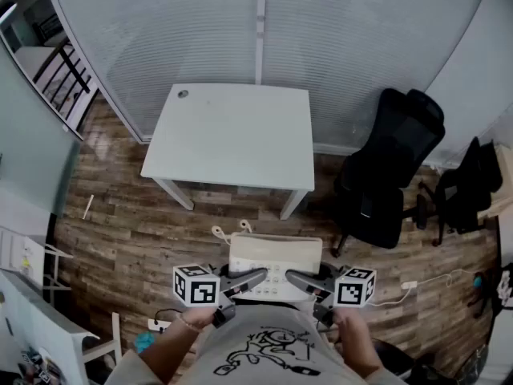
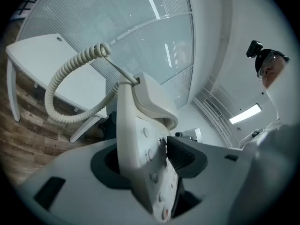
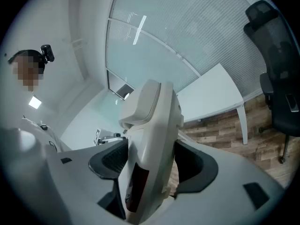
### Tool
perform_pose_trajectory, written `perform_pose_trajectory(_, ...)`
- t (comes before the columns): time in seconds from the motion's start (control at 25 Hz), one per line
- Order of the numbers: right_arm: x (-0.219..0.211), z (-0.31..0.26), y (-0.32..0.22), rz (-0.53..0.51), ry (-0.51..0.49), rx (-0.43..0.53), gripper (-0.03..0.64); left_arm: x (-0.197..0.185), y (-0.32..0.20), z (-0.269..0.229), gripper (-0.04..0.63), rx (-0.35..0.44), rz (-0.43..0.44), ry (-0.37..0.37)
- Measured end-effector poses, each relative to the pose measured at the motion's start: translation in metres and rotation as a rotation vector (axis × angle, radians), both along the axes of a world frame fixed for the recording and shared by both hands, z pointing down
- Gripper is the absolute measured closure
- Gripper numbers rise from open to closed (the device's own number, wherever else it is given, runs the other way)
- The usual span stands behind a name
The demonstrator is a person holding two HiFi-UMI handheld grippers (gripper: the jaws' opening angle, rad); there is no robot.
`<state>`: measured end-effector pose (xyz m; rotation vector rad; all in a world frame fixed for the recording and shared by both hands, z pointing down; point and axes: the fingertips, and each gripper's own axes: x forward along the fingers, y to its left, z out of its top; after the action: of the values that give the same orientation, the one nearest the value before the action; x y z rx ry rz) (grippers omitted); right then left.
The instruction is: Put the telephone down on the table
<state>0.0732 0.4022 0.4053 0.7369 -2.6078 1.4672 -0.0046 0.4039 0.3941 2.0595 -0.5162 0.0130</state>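
In the head view, the telephone (image 1: 275, 265) hangs in the air in front of the person, over the wooden floor (image 1: 120, 223). The left gripper (image 1: 252, 277) holds one side and the right gripper (image 1: 298, 279) holds the other. The white table (image 1: 232, 135) is farther ahead, well apart from the phone. If one gripper moves faster than the other on the way there, the phone could twist loose and fall.

In the left gripper view, the jaws are squeezed on the phone. One pad presses on the side with the buttons and the other is behind it. The curly cord (image 2: 50, 93) loops out loose in front. It could catch on the table edge or a leg and tug the phone. The handset (image 2: 152, 97) sits on top, and a big tilt might tip it off.

In the right gripper view, the jaws are wide but tight on the phone's other edge. The shell looks smooth, so a soft squeeze could let it slide.
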Motion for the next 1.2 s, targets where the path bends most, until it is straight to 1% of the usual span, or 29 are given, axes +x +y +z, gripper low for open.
perform_pose_trajectory(0.4, 0.001, -0.002, 0.003, 0.003, 0.003, 0.000, 0.301, 0.001, 0.003, -0.002, 0.367, 0.005, 0.009, -0.013)
perform_pose_trajectory(0.72, 0.007, -0.001, -0.005, -0.003, 0.001, 0.013, 0.301, 0.008, -0.004, -0.001, 0.367, 0.007, -0.006, -0.008)
perform_pose_trajectory(1.2, 0.032, 0.005, -0.018, -0.020, -0.006, 0.001, 0.300, 0.033, -0.015, 0.005, 0.367, 0.000, -0.026, -0.016)
